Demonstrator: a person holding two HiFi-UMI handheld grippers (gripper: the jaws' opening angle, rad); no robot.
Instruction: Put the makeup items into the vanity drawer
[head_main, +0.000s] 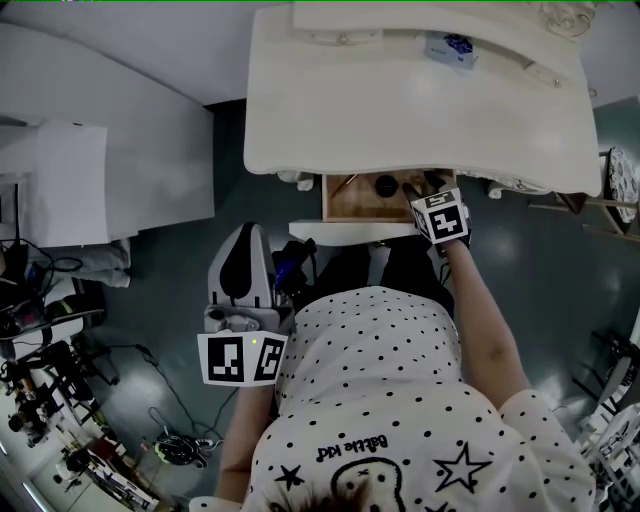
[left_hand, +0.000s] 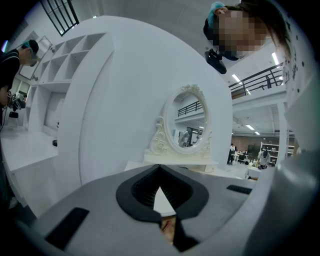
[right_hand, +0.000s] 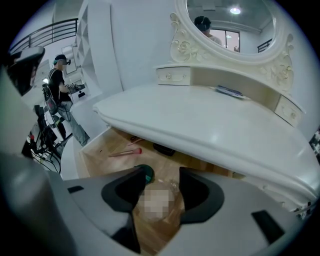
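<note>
The vanity's wooden drawer (head_main: 341, 205) stands pulled out under the white tabletop (head_main: 400, 110). My right gripper (head_main: 422, 192) reaches into it. In the right gripper view the right gripper (right_hand: 161, 192) is open, and a pale round item (right_hand: 159, 201) lies on the drawer floor (right_hand: 100, 155) between the jaws. Also in the drawer are a pink brush (right_hand: 125, 152), a dark compact (right_hand: 164, 149) and a green round case (right_hand: 146, 173). My left gripper (head_main: 246, 232) hangs low by the person's waist, shut and empty; the left gripper (left_hand: 160, 172) points at the vanity mirror (left_hand: 187, 122).
A small blue-printed item (head_main: 450, 48) lies at the back of the vanity top. The tabletop's front edge (right_hand: 210, 150) overhangs the drawer. A white counter (head_main: 100, 150) stands to the left, and cables and gear (head_main: 60, 400) lie on the floor.
</note>
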